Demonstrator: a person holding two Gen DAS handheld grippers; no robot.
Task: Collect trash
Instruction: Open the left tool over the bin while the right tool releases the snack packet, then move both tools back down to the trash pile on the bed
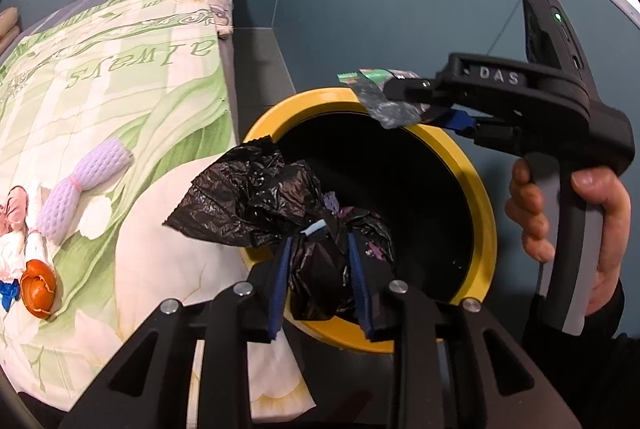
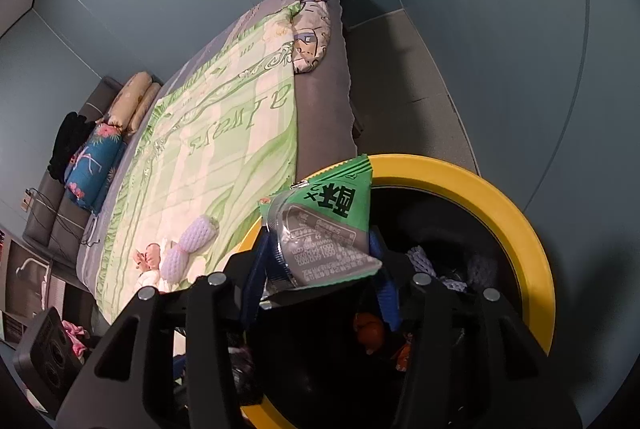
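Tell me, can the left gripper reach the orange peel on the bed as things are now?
Probably not at once. The left gripper is shut on the black bag at the bin rim. The orange peel lies unobstructed on the blanket, off to its left.

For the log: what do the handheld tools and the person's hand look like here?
Right tool: black pistol-shaped body, raised "DAS" lettering, grey handle, green LED, blue finger pads. Left tool: black frame, silver bolts, blue ribbed pads. Bare hand, dark sleeve.

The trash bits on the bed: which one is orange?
The peel nearest the bed's edge is orange; the foam net beside it is pale purple.
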